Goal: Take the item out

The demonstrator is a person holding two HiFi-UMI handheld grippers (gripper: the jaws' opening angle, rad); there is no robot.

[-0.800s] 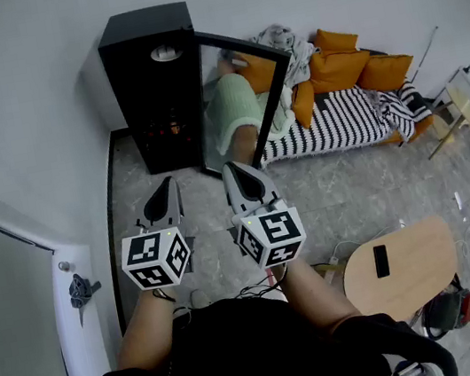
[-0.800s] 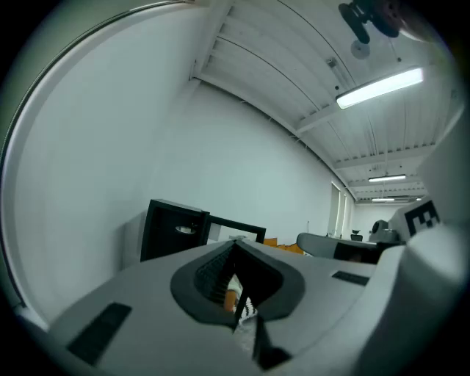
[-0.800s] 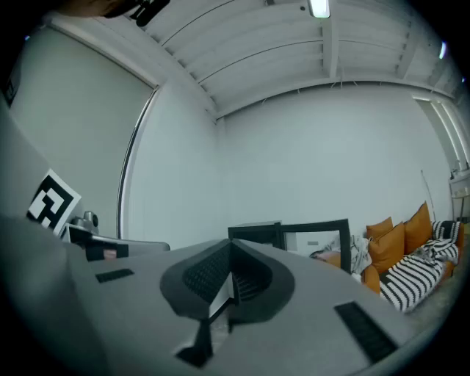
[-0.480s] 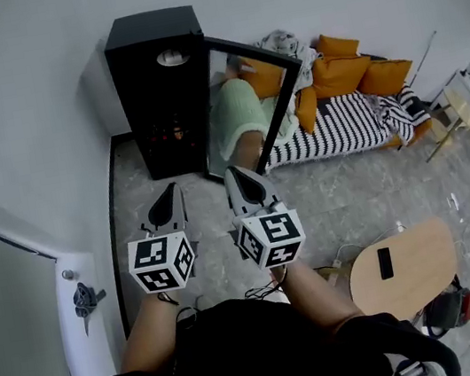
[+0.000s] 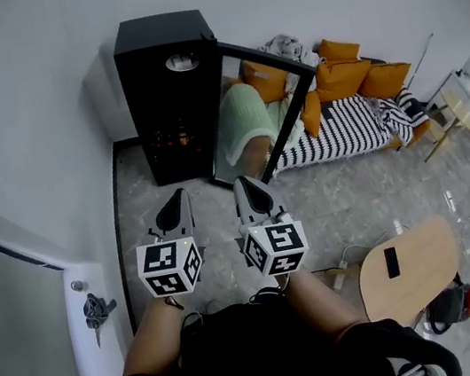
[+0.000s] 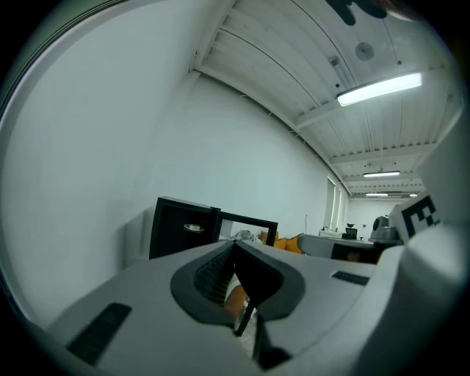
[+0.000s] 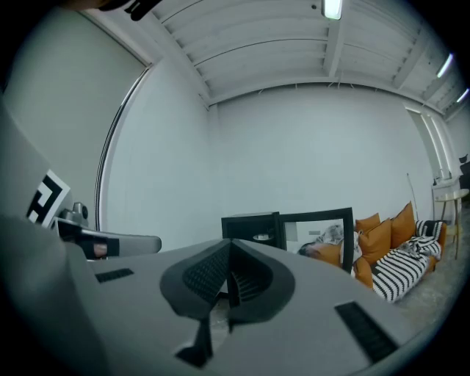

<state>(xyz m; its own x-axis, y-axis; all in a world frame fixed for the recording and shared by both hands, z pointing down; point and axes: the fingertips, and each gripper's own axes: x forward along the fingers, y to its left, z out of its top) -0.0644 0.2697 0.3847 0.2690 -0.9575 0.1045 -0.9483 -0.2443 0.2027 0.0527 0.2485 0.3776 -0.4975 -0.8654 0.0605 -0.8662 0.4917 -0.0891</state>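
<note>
Currently, from the head view, I see my two grippers held side by side in the lower middle of the frame, both pointing toward the top of the picture. The left gripper (image 5: 179, 194) has its jaws pressed together with nothing between them; its own view shows the two dark pads meeting at the tip. The right gripper (image 5: 240, 181) is likewise clenched and empty, its pads closed in its own view. Above them, in the upper middle of the frame, a tall black cabinet (image 5: 164, 51) stands against a white wall (image 5: 39, 100). Its glass door (image 5: 252, 121) stands open to the right. Inside, on a dim shelf, sit small reddish objects (image 5: 175, 134), too dark for me to identify; both grippers are well apart from them. At the upper right lies a striped mattress (image 5: 345, 123) with orange cushions (image 5: 350, 77). A round wooden table (image 5: 409, 273) sits at the lower right on the grey stone floor (image 5: 345, 199).
</note>
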